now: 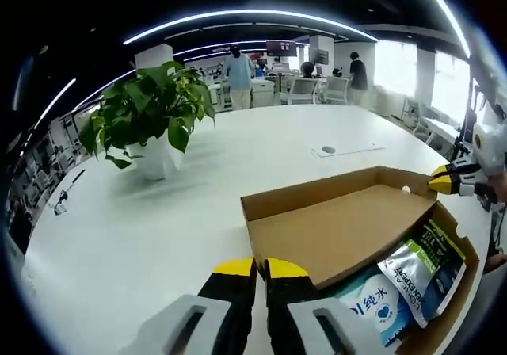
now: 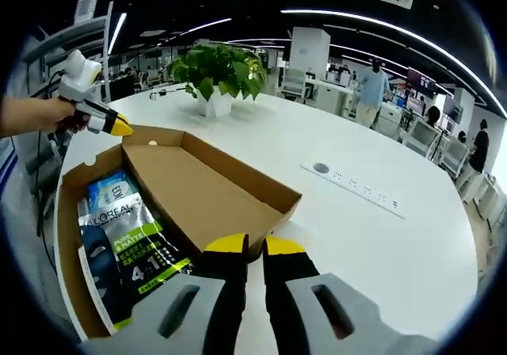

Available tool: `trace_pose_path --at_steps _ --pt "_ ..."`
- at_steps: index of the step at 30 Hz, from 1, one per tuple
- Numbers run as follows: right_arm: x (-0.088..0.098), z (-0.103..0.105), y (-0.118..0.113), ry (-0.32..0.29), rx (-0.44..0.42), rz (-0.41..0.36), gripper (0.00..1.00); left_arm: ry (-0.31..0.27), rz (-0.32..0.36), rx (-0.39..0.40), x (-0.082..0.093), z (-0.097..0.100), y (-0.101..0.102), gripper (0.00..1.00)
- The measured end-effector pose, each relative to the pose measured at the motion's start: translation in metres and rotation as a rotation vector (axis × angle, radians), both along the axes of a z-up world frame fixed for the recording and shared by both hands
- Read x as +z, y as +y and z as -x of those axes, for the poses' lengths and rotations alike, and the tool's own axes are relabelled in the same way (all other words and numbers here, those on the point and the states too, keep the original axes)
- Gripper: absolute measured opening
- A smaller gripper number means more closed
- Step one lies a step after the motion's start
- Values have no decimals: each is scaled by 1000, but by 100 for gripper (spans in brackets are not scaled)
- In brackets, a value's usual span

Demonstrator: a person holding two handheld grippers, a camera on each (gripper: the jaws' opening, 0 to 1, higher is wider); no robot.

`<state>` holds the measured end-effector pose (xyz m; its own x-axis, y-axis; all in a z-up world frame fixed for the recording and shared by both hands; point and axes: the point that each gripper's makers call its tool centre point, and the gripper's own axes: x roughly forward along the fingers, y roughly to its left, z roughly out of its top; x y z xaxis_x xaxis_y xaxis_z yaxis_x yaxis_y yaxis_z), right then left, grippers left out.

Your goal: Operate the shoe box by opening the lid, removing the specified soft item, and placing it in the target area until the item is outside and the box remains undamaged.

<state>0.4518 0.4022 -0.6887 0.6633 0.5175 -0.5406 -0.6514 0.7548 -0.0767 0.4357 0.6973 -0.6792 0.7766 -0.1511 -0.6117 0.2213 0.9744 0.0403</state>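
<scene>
— Box (image 2: 198, 188) open on white table (image 2: 380, 244), lid (image 1: 348, 232) raised; soft packs (image 2: 131, 244) inside.
— Claws?
— Right gripper (image 2: 253, 248) pinched together near lid edge. Left gripper (image 1: 260, 272) likewise together, clamping nothing.

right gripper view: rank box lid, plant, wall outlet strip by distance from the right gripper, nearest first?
From the right gripper:
1. Box lid, right at its tips, slightly left.
2. Outlet strip, mid-table, to the right.
3. Plant, far end, ahead-left.

Beyond the yellow-tipped black right gripper (image 2: 245, 248), a brown box (image 2: 207, 187) is showing a green-and-black pack (image 2: 139, 248) and a blue-white pack (image 2: 112, 187) on a white table (image 2: 380, 236).
</scene>
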Motion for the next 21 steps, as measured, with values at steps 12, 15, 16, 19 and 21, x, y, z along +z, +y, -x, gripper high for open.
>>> trace_pose_path --at_steps 12,15,16,19,21 --pt "1 3 0 24 -3 2 8 6 -11 -10 0 2 1 4" --pt "1 5 1 36 0 -2 10 9 -21 -12 2 4 0 6" --pt "1 6 1 40 -1 -5 11 4 -19 -15 4 4 -1 8" --pt "4 14 0 56 0 -19 16 -7 -16 -18 9 6 -2 12" --pt "6 18 0 54 2 -22 17 -11 -15 -20 13 9 -4 13"
